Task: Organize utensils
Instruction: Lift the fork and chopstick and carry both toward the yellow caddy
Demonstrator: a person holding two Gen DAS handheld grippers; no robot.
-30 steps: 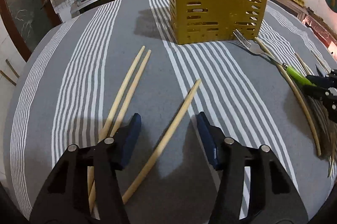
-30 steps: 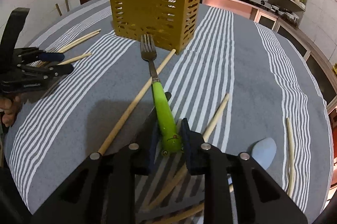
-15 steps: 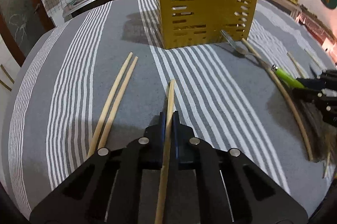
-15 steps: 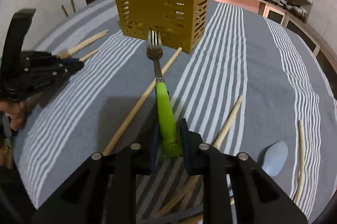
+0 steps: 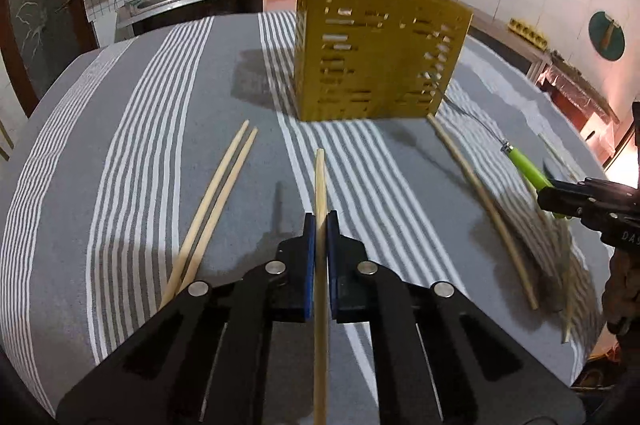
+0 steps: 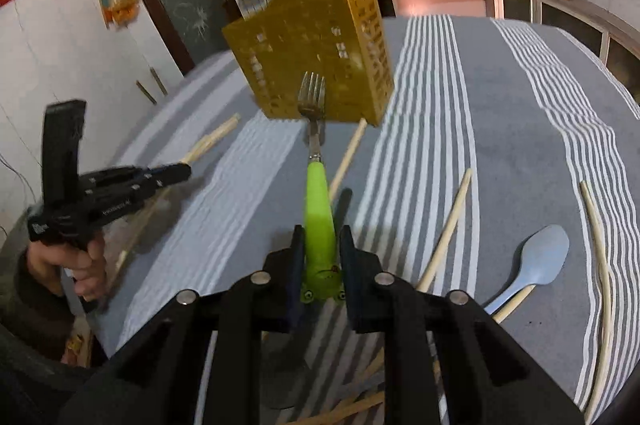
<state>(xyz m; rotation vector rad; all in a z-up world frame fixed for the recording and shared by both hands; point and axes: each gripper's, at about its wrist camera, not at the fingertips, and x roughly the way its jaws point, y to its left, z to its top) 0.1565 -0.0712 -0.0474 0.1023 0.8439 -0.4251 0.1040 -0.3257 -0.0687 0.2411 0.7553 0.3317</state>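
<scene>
Left gripper is clamped on a chopstick, right gripper grips the fork by its fat green handle, both over the counter facing the yellow caddy; light, stiff, probably slippery stuff, so mid-shaft holds look sensible.

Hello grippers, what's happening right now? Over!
Left gripper shut on chopstick. Right gripper shut on green-handled fork. Yellow caddy ahead, path clear.
</scene>
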